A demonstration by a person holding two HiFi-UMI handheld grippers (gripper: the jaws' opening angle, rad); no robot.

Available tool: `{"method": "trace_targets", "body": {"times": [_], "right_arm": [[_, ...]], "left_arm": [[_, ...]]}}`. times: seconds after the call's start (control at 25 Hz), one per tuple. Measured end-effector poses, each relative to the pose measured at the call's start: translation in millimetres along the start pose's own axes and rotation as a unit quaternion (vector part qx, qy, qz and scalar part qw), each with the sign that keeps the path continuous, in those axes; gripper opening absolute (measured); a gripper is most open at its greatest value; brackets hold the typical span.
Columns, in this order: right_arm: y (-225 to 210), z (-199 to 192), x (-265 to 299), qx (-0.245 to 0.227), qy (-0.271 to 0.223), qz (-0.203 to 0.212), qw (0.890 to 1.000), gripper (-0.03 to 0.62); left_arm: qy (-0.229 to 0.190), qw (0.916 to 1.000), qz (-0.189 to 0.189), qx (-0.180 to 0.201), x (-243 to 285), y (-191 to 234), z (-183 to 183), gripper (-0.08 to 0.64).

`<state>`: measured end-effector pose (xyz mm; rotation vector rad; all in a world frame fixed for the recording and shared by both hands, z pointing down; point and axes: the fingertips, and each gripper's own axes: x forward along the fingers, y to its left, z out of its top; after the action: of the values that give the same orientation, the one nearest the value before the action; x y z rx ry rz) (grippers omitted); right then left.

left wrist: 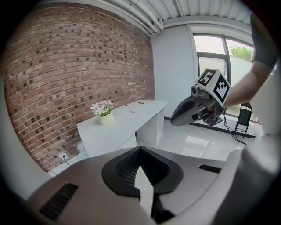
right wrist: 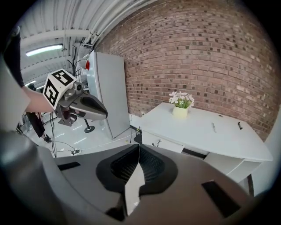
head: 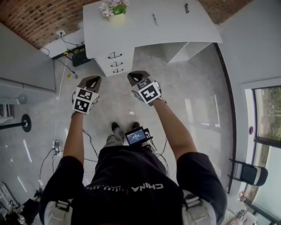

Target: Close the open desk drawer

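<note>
A white desk (head: 149,24) stands against the brick wall ahead. Its drawer stack (head: 115,63) has three dark handles. In the right gripper view the top drawer (right wrist: 161,143) sticks out from the desk front, with a dark gap beside it. My left gripper (head: 93,79) and right gripper (head: 135,75) hang side by side over the floor, a short way in front of the drawers and touching nothing. Both are shut and empty. The left gripper (left wrist: 140,148) sees the right one, and the right gripper (right wrist: 138,146) sees the left one.
A flower pot (head: 115,12) and two pens (head: 154,19) lie on the desk. A grey cabinet (right wrist: 107,94) stands left of it, with cables and a power strip (head: 56,145) on the floor. A folding chair (head: 248,172) is by the window at right.
</note>
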<state>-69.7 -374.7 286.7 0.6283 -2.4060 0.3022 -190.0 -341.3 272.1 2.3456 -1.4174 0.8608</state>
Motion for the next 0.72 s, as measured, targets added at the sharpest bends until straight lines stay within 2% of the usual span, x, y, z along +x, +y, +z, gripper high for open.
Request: {"method": "trace_targets", "body": {"times": [0.2, 0.48, 0.72], "right_arm": [[7.1, 6.1, -22.3, 0.011, -0.018, -0.008, 1.000, 0.015], [5.3, -9.6, -47.5, 0.001, -0.024, -0.010, 1.000, 0.015], [13.1, -28.4, -66.0, -0.009, -0.028, 0.010, 1.000, 0.015]], "left_arm": [[-0.014, 0.9997, 0.019, -0.011, -18.2, -10.0, 12.4, 0.012], [-0.020, 0.9998, 0.006, -0.004, -25.1, -57.1, 12.8, 0.012], [-0.018, 0.9992, 0.036, 0.005, -36.5, -79.2, 13.1, 0.012]]}}
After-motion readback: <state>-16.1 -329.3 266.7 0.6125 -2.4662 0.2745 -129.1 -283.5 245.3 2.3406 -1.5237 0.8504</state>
